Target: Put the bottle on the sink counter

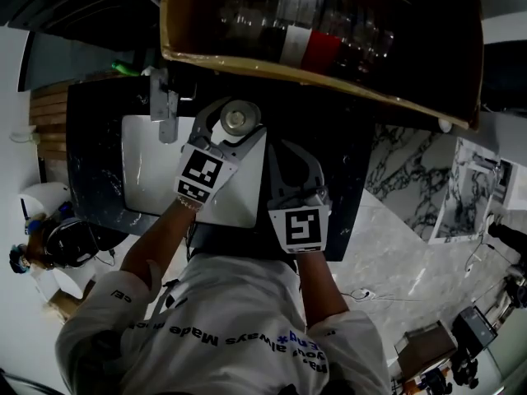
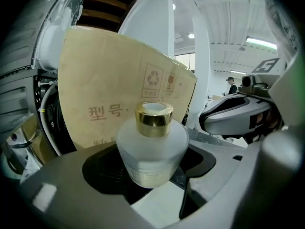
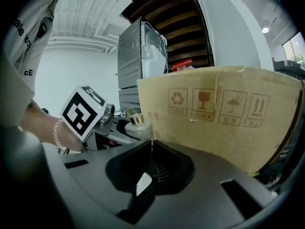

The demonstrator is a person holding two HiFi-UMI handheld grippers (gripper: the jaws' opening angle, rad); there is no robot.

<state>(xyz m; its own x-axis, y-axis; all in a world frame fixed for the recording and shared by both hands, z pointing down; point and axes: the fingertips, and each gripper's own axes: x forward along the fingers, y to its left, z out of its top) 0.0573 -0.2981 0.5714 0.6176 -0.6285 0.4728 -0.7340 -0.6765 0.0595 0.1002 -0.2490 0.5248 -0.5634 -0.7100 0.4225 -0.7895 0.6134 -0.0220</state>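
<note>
Two grippers hang over the sink area, and I only have a load in one. My left gripper (image 1: 235, 118) has its jaws spread wide and clamped on the bottle (image 2: 152, 147), a squat frosted bottle with a gold cap (image 2: 154, 119). It sits upright between the jaws.

From the head view, the bottle is held above the far right corner of the white sink basin (image 1: 152, 171), about where the basin rim meets the black counter (image 1: 95, 155). The faucet (image 1: 165, 107) stands to its left, near but apart from the left jaw.

My tightest edge is ahead. The lower edge of the cardboard box (image 1: 247, 60) runs just beyond the bottle in the head view. In the left gripper view the box wall fills the space behind the cap. I cannot tell how much gap lies between cap and cardboard.

My right gripper (image 3: 151, 162) has its jaws pressed together with nothing between them. It hangs beside the left one, over the dark counter to the right of the basin. In its own view the box wall sits close above and to the right of the jaws.

Room to move shows to the right, where bare counter runs to its edge before the marble surface (image 1: 395, 179) begins. There is also room toward me, over the basin's near half.
</note>
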